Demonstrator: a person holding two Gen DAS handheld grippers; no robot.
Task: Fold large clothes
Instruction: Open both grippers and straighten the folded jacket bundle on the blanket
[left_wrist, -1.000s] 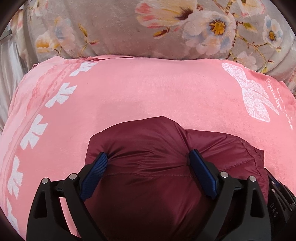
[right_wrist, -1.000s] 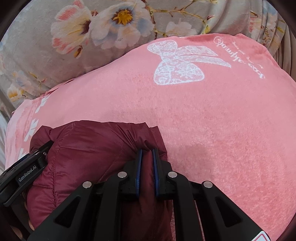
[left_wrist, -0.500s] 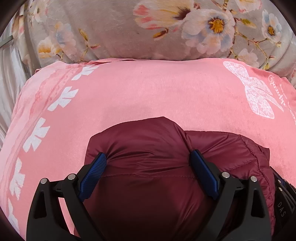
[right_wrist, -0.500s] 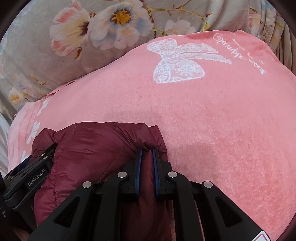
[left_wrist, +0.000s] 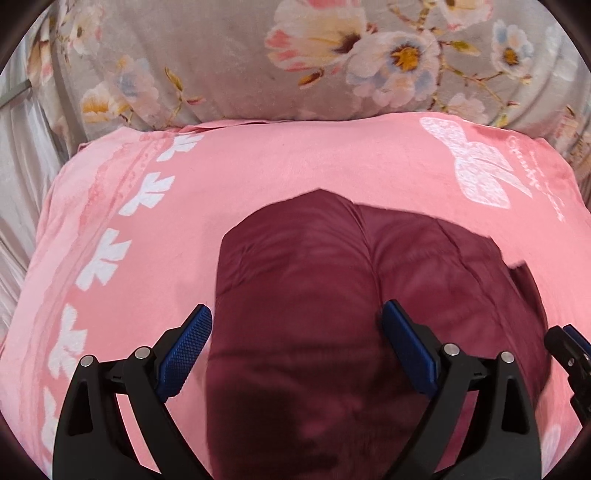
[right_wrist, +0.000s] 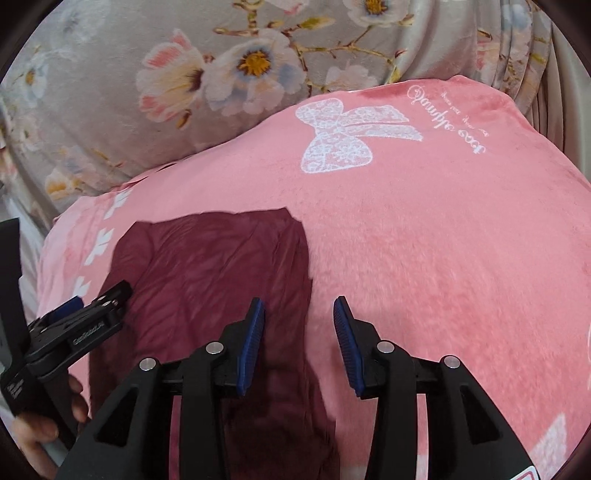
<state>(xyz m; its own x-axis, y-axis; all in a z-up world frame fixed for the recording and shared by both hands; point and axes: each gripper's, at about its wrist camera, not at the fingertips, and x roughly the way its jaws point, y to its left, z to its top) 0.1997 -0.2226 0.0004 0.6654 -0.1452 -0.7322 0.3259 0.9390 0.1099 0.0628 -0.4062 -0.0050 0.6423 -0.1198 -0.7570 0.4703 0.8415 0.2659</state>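
Observation:
A folded maroon puffer jacket (left_wrist: 332, 295) lies on a pink plush blanket (left_wrist: 295, 162). My left gripper (left_wrist: 295, 354) is open, its blue pads wide apart above the jacket's near part, not clamping it. My right gripper (right_wrist: 299, 343) is open above the jacket's right edge (right_wrist: 221, 266), holding nothing. The left gripper also shows at the left edge of the right wrist view (right_wrist: 74, 325), held by a hand. The right gripper's tip shows at the right edge of the left wrist view (left_wrist: 569, 350).
A grey floral bedcover (left_wrist: 258, 55) lies behind the pink blanket (right_wrist: 443, 240). White bow prints (right_wrist: 351, 140) and a column of white leaf prints (left_wrist: 110, 258) mark the blanket. Pale fabric hangs at the far left (left_wrist: 18, 166).
The right gripper has opened and let go of the jacket's edge. Both grippers have lifted back; the jacket now lies flatter on the blanket.

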